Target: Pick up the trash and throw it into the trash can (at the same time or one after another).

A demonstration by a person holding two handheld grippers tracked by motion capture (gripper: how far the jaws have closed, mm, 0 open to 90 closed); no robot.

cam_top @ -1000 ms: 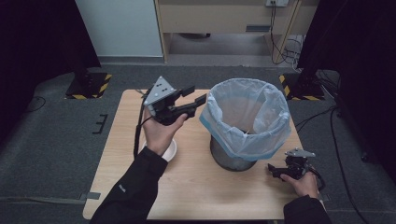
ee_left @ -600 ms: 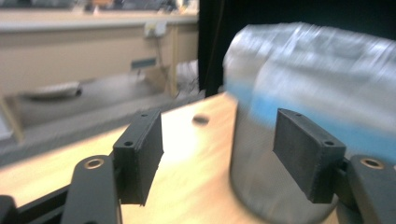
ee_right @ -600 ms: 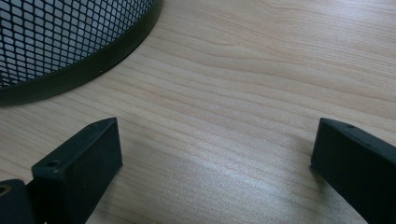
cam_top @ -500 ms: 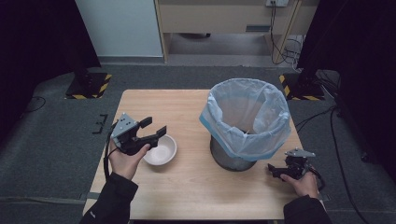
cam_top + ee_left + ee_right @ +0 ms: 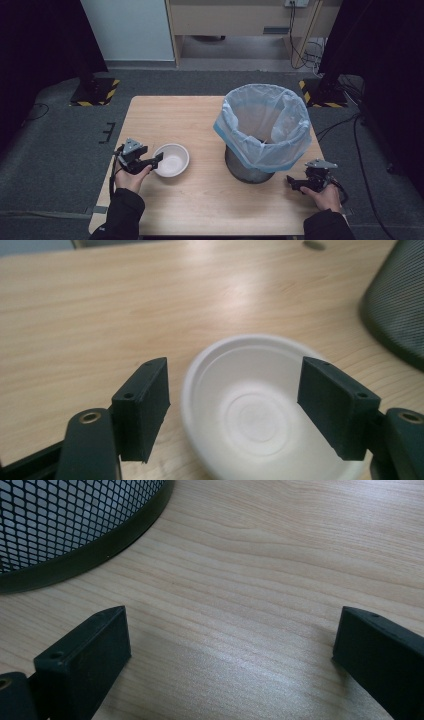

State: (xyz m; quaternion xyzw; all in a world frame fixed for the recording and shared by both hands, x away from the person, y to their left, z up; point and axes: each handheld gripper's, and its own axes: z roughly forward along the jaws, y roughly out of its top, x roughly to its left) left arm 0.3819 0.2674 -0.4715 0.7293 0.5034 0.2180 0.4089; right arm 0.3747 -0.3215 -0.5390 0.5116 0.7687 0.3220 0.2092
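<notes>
High view: the left gripper, low at the table's left edge, aims at a white bowl just beside it; the right gripper rests near the lined mesh bin.

Left gripper view: jaws, just opening, straddle the empty, upright bowl's rim without pressing.

Right gripper view: jaws spread over bare wood.

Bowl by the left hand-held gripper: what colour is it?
Plain white, no pattern. The bowl shows best in the left gripper view.

Left gripper: held low, jaws spread, just opened further.
Right gripper: held low, jaws spread wide.
</notes>
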